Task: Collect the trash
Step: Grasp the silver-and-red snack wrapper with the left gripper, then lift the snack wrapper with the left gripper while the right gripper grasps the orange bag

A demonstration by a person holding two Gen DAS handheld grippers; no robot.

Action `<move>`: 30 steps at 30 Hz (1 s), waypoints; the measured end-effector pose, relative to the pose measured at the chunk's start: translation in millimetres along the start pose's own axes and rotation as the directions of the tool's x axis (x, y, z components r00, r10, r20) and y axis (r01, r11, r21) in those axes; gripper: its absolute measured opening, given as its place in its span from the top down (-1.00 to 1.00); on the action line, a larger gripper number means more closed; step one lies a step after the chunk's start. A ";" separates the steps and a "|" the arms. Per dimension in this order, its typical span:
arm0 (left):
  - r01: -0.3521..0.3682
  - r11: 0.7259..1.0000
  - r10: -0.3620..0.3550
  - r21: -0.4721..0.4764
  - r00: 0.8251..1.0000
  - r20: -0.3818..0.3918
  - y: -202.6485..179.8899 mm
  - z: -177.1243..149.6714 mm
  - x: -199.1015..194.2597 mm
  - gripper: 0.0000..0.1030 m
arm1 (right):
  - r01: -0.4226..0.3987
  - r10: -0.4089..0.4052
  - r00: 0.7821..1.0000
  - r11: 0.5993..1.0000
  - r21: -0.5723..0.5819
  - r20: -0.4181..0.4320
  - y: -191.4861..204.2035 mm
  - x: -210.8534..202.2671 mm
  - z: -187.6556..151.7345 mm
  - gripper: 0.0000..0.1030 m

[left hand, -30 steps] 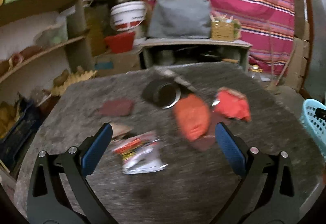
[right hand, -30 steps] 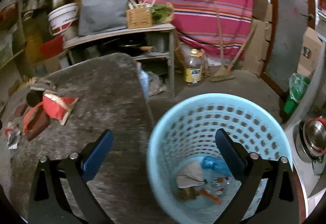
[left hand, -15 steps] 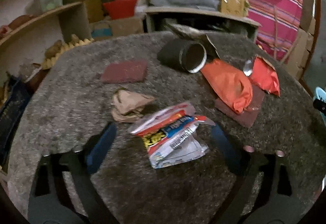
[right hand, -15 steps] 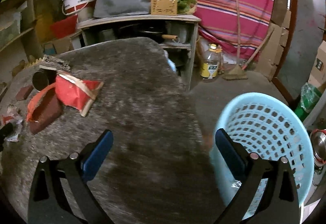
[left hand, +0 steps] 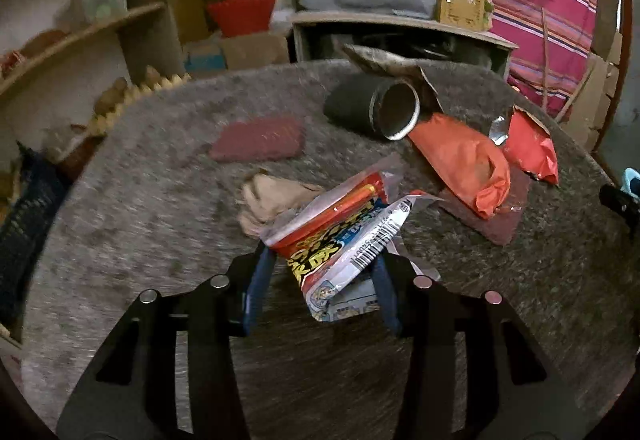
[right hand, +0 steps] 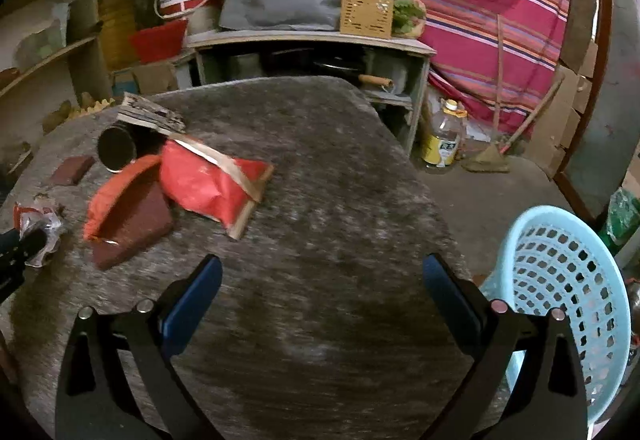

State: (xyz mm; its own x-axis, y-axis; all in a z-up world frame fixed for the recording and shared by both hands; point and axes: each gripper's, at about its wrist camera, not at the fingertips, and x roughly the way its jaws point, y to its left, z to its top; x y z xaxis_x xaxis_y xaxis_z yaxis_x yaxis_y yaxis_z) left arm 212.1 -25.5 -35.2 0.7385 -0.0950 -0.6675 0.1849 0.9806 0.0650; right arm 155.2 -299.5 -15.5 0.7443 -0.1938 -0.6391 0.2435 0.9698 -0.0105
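Observation:
My left gripper (left hand: 320, 272) is shut on a crumpled red, white and blue snack wrapper (left hand: 344, 236) on the grey table (left hand: 160, 199). A crumpled brown paper (left hand: 272, 195) lies just behind it. An orange bag (left hand: 460, 159) and a red packet (left hand: 532, 147) lie to the right. My right gripper (right hand: 320, 304) is open and empty above the table's near right part. The red packet (right hand: 208, 187) and orange bag (right hand: 116, 195) lie to its far left. The light blue basket (right hand: 560, 300) stands on the floor at the right.
A dark can (left hand: 376, 107) lies on its side at the table's back, by torn cardboard (left hand: 384, 59). Two dark red pads (left hand: 258, 137) (right hand: 132, 224) lie on the table. Shelves (left hand: 80, 39) stand left, a low cabinet (right hand: 312, 55) behind. A bottle (right hand: 444, 139) and broom (right hand: 516, 135) are on the floor.
My left gripper has moved forward and down over the snack wrapper and closed on it. My right gripper has swung left from above the basket to over the table.

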 end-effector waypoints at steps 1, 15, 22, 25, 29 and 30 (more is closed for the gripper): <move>-0.008 1.000 0.008 0.003 1.000 0.009 2.3 -0.7 -4.0 0.13 | -0.008 0.008 1.000 1.000 -0.004 0.005 5.3 -1.4 1.3 -0.91; -0.137 0.989 0.143 -0.059 0.985 0.093 83.4 -7.9 -33.8 0.13 | -0.078 0.084 0.995 0.989 -0.122 0.046 98.6 -0.9 15.0 -0.91; -0.186 0.977 0.194 -0.105 0.978 0.079 123.9 -14.2 -31.0 0.13 | -0.091 0.098 0.995 0.982 -0.165 0.035 136.2 11.9 21.9 -0.90; -0.194 0.971 0.206 -0.138 0.975 0.079 140.5 -15.9 -31.4 0.13 | -0.081 0.086 0.996 0.979 -0.188 0.020 149.0 22.0 24.9 -0.90; -0.200 0.965 0.214 -0.169 0.975 0.066 154.8 -18.1 -29.6 0.13 | -0.086 0.085 0.996 0.977 -0.196 -0.016 157.9 37.1 29.7 -0.72; -0.204 0.964 0.217 -0.169 0.974 0.066 156.1 -18.1 -29.6 0.13 | -0.091 0.088 0.996 0.977 -0.194 -0.023 159.1 39.7 30.3 -0.54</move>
State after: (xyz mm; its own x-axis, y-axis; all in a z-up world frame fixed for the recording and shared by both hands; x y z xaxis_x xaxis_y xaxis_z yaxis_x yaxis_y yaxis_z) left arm 207.3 133.5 -18.7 0.8019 0.1093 -0.5873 -0.0819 0.9940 0.0731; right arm 242.3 -157.4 -19.3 0.7481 -0.1040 -0.6553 0.0496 0.9936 -0.1012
